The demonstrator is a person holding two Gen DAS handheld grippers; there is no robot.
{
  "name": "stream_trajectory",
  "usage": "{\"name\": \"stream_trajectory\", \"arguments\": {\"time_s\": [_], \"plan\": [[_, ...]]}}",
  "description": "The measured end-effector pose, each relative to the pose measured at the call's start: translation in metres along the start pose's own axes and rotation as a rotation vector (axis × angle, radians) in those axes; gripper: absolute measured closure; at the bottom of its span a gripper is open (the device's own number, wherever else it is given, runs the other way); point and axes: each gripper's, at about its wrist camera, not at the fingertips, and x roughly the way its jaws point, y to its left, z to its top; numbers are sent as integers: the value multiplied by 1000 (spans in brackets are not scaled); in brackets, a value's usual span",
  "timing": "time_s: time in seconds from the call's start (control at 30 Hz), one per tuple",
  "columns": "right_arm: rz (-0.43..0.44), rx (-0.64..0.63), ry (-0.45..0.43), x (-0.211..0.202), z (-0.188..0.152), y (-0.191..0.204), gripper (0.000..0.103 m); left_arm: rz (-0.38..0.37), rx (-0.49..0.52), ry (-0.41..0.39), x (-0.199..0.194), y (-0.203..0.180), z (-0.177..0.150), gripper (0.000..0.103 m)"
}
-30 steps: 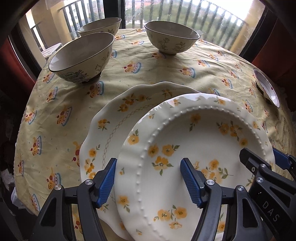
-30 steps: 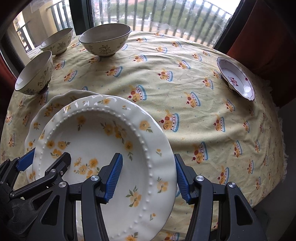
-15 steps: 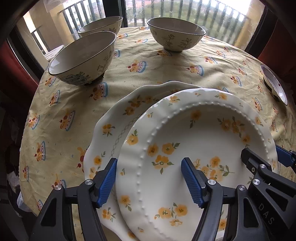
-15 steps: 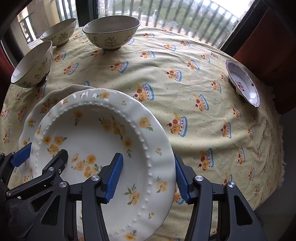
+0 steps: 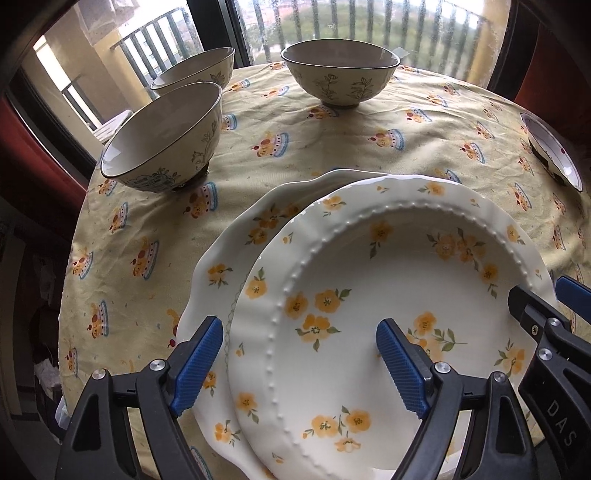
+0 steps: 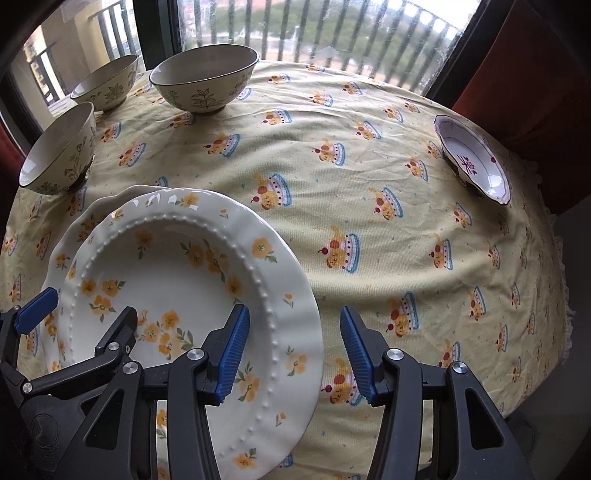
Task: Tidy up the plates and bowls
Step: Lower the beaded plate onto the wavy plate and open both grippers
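Beaded plate (image 5: 388, 295), lower centre, stacking onto scalloped plate (image 5: 236, 258): left gripper (image 5: 299, 365) just widened, rim unpressed; right gripper (image 6: 291, 347) straddles rim, grip uncertain; release level, centred

Clothed table (image 6: 369, 192) bears bowls (image 6: 205, 83), plates (image 5: 236, 258).

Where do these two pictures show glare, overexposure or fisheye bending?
Right wrist view: small bright glare spots on the far rim of the beaded plate; the tablecloth bulges like a dome. Left wrist view: the window is washed out at top right, and dark corners frame the picture. Both views look sharp.
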Motion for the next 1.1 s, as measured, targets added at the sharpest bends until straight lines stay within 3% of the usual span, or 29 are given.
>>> {"name": "stream_trajectory", "arguments": {"time_s": [0.17,0.3,0.4,0.63,1.1], "plan": [[35,52,27,-8,-5,-10,50,-39,22,-14,-12,1,-3,15],[69,37,42,-6,-9,-4,70,-66,15,-14,-16,5,-3,15],[38,13,37,-3,-9,4,69,-79,0,-4,-16,9,-3,15],[80,25,72,8,-2,11,68,-82,-32,18,-12,20,-3,15],[83,53,94,10,-3,19,67,-88,-10,29,-13,27,-1,15]]}}
